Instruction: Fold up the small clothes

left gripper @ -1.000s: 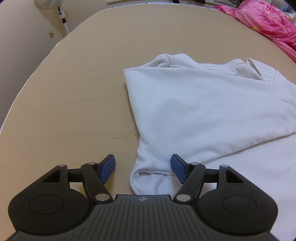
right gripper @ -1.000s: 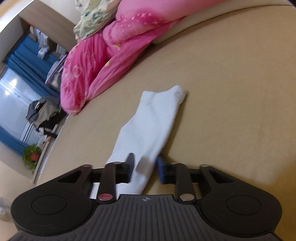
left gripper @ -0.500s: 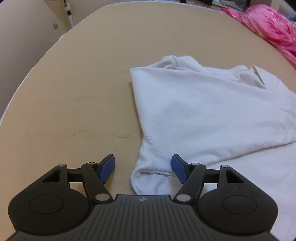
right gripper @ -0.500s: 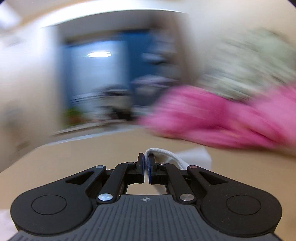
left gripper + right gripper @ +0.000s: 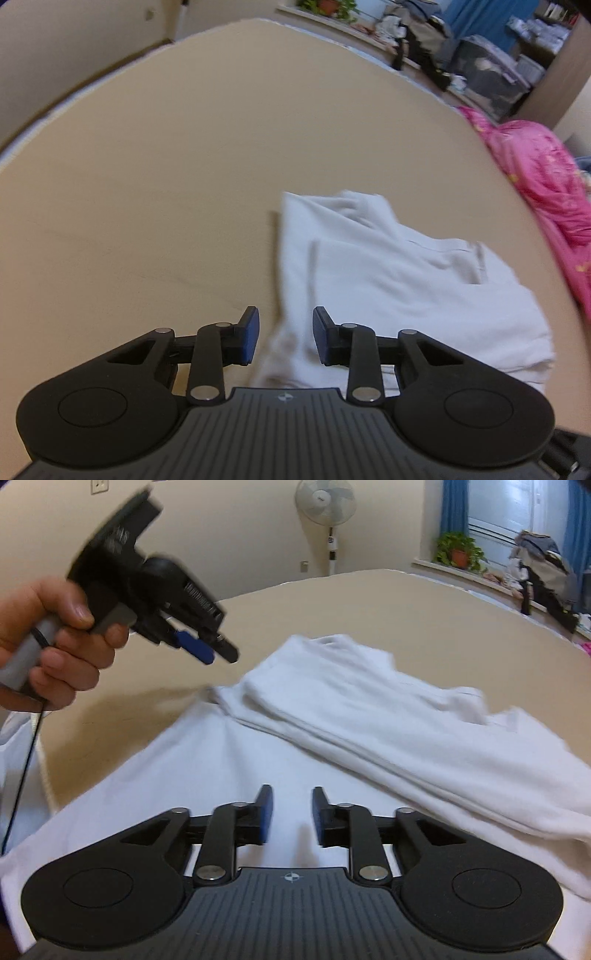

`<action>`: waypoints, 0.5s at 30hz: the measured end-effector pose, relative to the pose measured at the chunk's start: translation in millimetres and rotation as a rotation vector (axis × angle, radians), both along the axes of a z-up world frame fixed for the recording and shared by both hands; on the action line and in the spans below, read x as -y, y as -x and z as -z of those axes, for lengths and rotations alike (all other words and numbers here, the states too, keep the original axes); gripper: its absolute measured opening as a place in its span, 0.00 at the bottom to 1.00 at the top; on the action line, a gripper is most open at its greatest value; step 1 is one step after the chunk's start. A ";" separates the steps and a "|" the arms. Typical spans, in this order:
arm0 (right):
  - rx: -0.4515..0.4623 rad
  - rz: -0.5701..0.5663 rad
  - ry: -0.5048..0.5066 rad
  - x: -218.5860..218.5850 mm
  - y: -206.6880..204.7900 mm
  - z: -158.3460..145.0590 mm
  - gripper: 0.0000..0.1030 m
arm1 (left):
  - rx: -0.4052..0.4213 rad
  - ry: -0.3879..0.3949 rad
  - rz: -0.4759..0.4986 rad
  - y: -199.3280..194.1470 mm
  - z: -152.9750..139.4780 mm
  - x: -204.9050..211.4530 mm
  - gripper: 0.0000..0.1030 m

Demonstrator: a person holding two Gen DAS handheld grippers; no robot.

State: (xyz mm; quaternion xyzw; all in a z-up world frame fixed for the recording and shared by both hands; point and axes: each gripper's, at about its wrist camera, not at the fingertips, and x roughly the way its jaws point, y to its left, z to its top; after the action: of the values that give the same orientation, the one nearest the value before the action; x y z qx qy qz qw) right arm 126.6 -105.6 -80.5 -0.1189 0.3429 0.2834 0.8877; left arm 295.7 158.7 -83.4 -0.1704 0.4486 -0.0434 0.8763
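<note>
My left tongs (image 5: 285,339) gape open, nothing held, over the hem of the white knit polo shirt (image 5: 388,280). Shirt lies half-folded on the tan bed (image 5: 166,184), at 1 o'clock. My right tongs (image 5: 289,819) gape too, empty, above the shirt's flat panel.

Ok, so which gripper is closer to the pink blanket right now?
Right. The right gripper hovers over the white shirt, with the pink blanket off to its right; the left gripper is held up farther left, past the shirt's far side.
</note>
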 end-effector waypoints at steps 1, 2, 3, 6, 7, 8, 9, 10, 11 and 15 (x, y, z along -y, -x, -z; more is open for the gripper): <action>0.008 0.013 0.015 9.0 7.5 -7.6 0.32 | -0.007 0.020 0.013 -1.8 1.5 2.8 0.34; 0.017 0.034 0.033 23.3 11.6 -13.5 0.35 | -0.019 0.036 0.025 -3.5 4.1 5.9 0.34; 0.023 0.070 0.053 43.7 13.1 -21.3 0.37 | -0.034 0.044 0.035 -5.5 7.6 9.1 0.34; 0.046 0.167 0.081 90.7 18.8 -34.6 0.39 | -0.068 0.028 0.042 -12.0 19.5 15.8 0.34; 0.057 0.208 0.082 105.1 22.3 -34.9 0.40 | -0.071 0.017 0.042 -14.4 23.5 16.6 0.34; 0.063 0.254 0.073 116.5 24.3 -33.3 0.41 | -0.074 0.010 0.045 -15.6 26.7 18.4 0.31; 0.064 0.314 0.045 131.8 25.3 -31.5 0.41 | -0.069 0.001 0.049 -16.1 28.4 20.6 0.25; 0.061 0.377 0.007 145.4 25.2 -27.7 0.41 | -0.063 -0.014 0.056 -15.6 28.5 22.8 0.07; 0.044 0.434 -0.024 155.7 22.7 -23.4 0.41 | -0.049 -0.039 0.066 -13.6 26.2 25.9 0.01; 0.065 0.593 -0.179 178.2 1.3 -30.7 0.43 | 0.064 -0.065 0.047 3.8 -1.7 24.9 0.00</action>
State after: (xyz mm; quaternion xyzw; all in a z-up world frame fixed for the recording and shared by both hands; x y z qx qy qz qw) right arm 125.3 -283.8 -49.7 0.0561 0.3078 0.0374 0.9491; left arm 291.9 133.8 -81.7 -0.1298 0.4252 -0.0549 0.8941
